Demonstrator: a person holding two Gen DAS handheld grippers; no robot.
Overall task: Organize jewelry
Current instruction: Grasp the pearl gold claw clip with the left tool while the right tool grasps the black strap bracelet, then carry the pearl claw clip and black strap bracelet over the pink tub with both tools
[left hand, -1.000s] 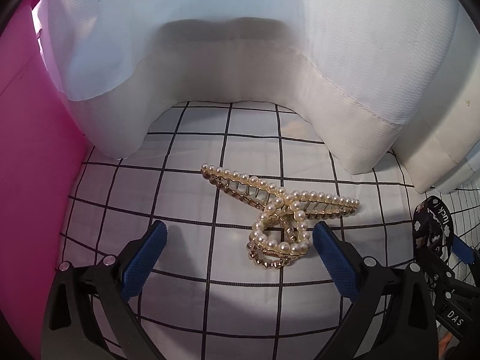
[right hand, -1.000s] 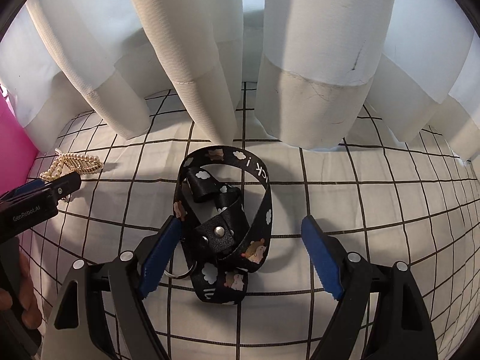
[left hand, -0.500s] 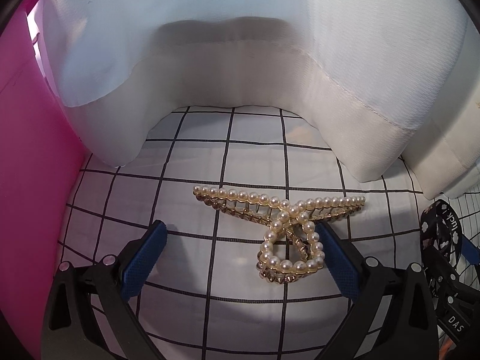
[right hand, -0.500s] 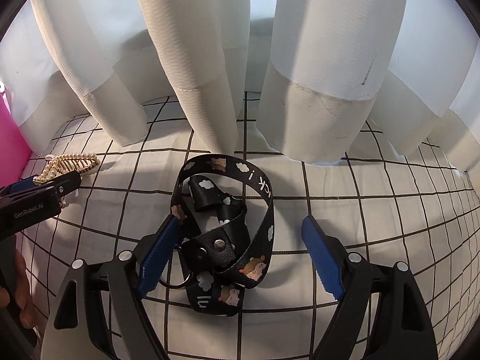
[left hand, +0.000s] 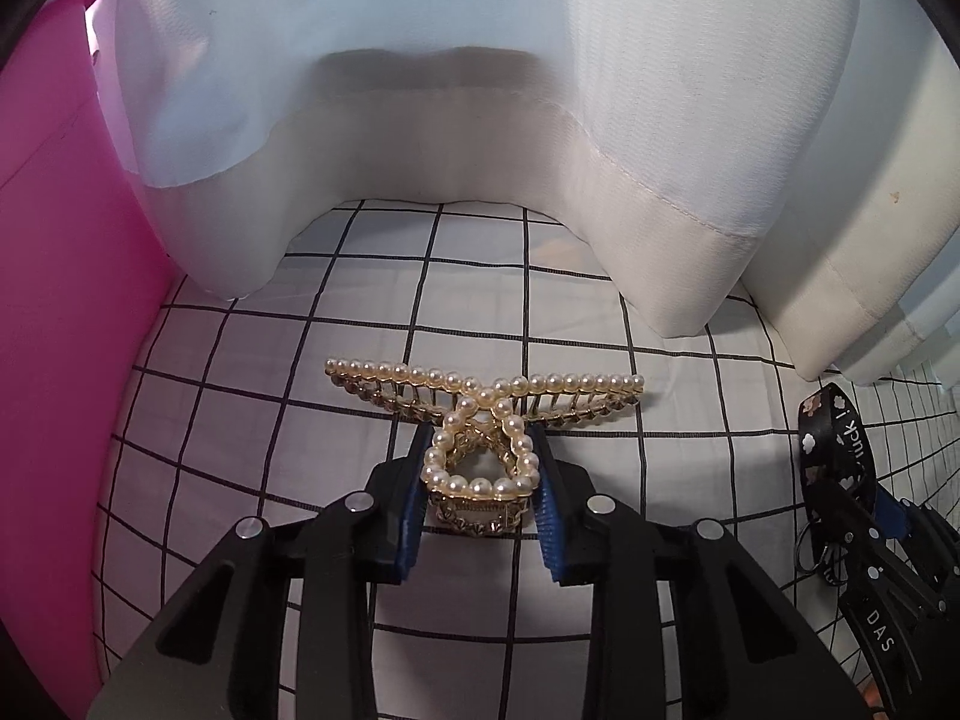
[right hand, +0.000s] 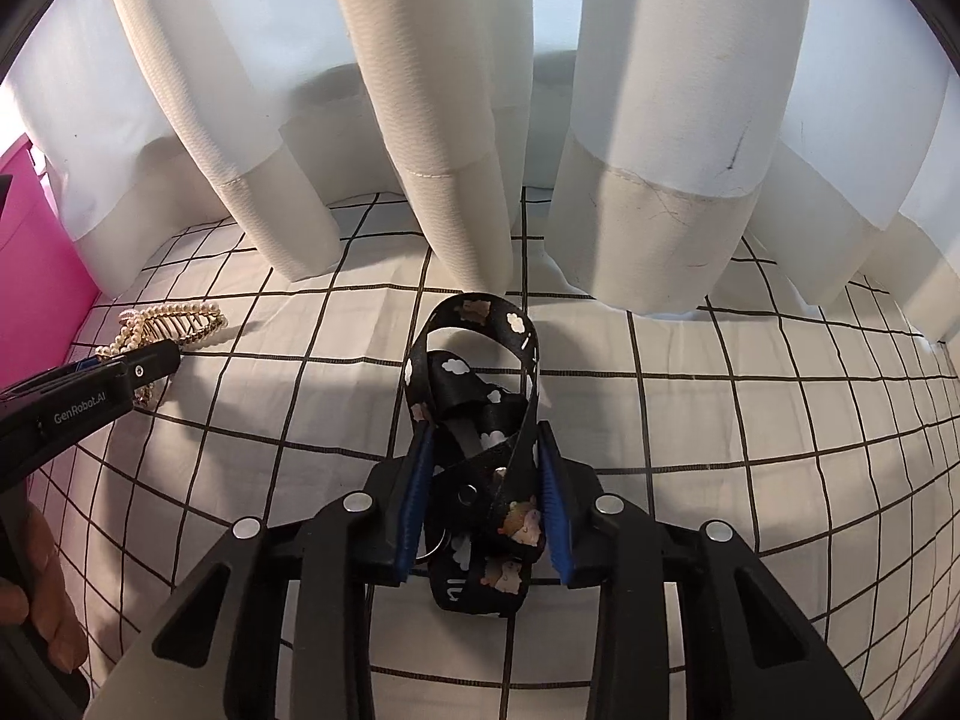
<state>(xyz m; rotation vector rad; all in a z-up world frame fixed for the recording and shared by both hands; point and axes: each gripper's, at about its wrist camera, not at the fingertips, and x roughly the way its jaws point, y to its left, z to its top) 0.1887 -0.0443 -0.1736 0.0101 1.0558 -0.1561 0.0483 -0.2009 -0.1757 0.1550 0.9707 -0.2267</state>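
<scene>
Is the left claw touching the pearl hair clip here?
Touching. The left wrist view shows the left claw shut on the pearl hair clip, both blue pads pressed against the sides of its looped handle end with no gap.

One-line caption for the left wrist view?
Left claw closed on pearl hair clip lying on grid-patterned cloth.

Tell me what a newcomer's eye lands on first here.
The pearl hair claw on the checked cloth, pinched at its loop end by the left gripper. Next, the black cloud-print strap, bunched between the right gripper's jaws, below white curtains.
</scene>
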